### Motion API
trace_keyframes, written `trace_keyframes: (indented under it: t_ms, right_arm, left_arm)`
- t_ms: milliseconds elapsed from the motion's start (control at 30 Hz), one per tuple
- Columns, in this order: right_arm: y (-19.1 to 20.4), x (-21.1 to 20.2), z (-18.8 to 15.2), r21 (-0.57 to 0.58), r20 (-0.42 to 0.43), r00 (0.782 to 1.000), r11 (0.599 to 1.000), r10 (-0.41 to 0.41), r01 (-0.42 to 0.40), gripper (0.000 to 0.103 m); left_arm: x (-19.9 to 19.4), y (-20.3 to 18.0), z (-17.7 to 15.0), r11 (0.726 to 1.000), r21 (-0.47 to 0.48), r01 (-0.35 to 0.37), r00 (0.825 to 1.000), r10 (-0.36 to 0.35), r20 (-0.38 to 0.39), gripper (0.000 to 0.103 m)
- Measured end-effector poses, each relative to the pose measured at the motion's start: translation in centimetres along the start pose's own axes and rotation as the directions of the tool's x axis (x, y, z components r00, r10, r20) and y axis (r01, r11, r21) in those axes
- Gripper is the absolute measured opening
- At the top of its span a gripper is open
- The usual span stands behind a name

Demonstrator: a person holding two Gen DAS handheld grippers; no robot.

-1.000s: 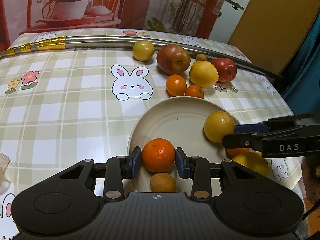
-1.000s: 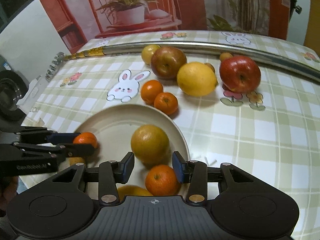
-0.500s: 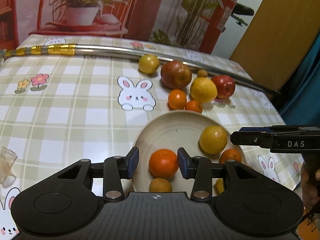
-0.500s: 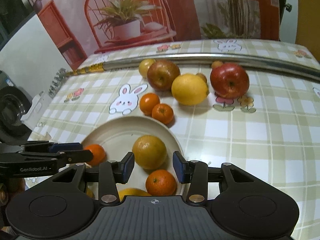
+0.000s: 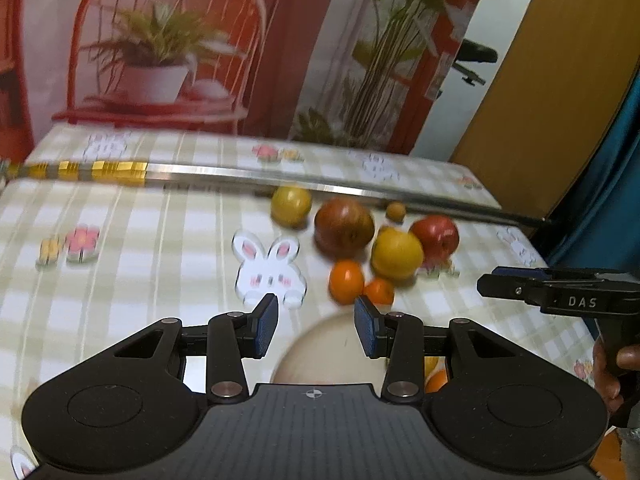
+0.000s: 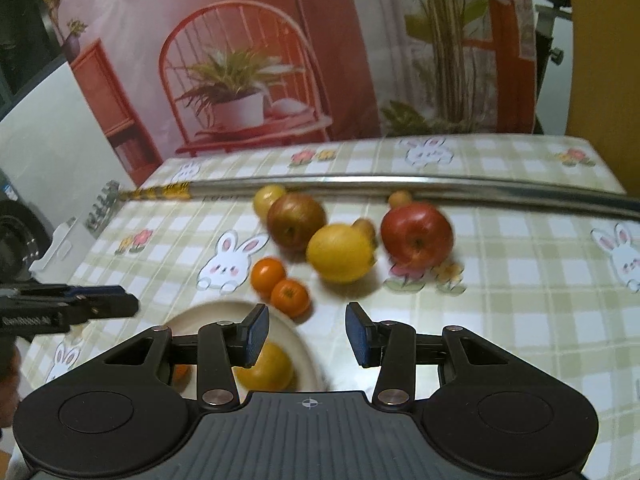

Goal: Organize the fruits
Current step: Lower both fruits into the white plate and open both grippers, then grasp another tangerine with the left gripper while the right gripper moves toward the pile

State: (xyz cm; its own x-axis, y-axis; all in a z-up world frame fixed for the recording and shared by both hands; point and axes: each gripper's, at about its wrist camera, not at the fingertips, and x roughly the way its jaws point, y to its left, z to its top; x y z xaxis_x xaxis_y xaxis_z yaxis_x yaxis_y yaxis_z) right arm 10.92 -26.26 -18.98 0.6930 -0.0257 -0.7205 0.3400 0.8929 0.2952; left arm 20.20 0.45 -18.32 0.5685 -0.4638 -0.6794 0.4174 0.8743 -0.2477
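Observation:
A cream plate (image 5: 320, 356) (image 6: 296, 340) lies on the checked tablecloth, mostly hidden under both grippers; a yellow orange (image 6: 266, 366) shows on it. Beyond it on the cloth lie two small oranges (image 5: 346, 280) (image 6: 268, 276), a lemon (image 5: 396, 254) (image 6: 340, 252), a red apple (image 5: 436, 236) (image 6: 416, 236), a brownish apple (image 5: 344, 228) (image 6: 296, 220) and a small yellow fruit (image 5: 291, 205). My left gripper (image 5: 316, 330) is open and empty, raised above the plate. My right gripper (image 6: 306, 334) is open and empty over the plate's right rim.
A metal bar (image 5: 280, 178) (image 6: 400, 184) runs across the table behind the fruit. The table's right edge lies beside a blue curtain (image 5: 600, 184). A printed backdrop with a chair and plant hangs behind. A dark appliance (image 6: 16, 236) stands at the left.
My left gripper let go of the orange on the plate, opened and lifted back. Both grippers rose and pulled away, so the plate has dropped low in both views.

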Motion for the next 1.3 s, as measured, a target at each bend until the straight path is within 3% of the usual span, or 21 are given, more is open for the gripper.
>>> trace_keyframes:
  t_ms: [200,367,767,1100,1200,1300]
  right_arm:
    - [-1.9,-0.2,1.9,0.009,0.052,0.998,0.999,-0.034,0.033,0.040]
    - [-3.4,0.1,2.7,0.023,0.072,0.996,0.998,-0.058,0.056,0.040]
    - [-6.2,1.2,1.6,0.112,0.060,0.997,0.993,-0.048,0.041,0.041]
    - [-6.8,1.6,1.2,0.128,0.054,0.997,0.991,-0.047,0.040,0.041]
    - [-7.1,1.8,1.1,0.135,0.051,0.998,0.990,-0.048,0.040,0.041]
    - [-7.3,1.8,1.0,0.139,0.051,0.998,0.990,-0.048,0.040,0.041]
  left_arm:
    - [2.0,-1.7,2.6,0.999,0.037,0.034,0.999,-0.035,0.021,0.044]
    - [6.3,-2.3,3.0,0.998,0.007,0.068,0.996,-0.067,-0.055,0.044]
    - [12.8,-1.2,2.0,0.996,-0.069,0.061,0.982,-0.073,-0.175,0.044]
    - [14.5,-0.6,1.9,0.986,-0.138,0.099,0.972,-0.125,-0.199,0.044]
    - [14.4,-0.5,1.8,0.987,-0.132,0.092,0.973,-0.118,-0.201,0.037]
    - [14.1,-0.2,1.6,0.986,-0.140,0.095,0.973,-0.121,-0.195,0.036]
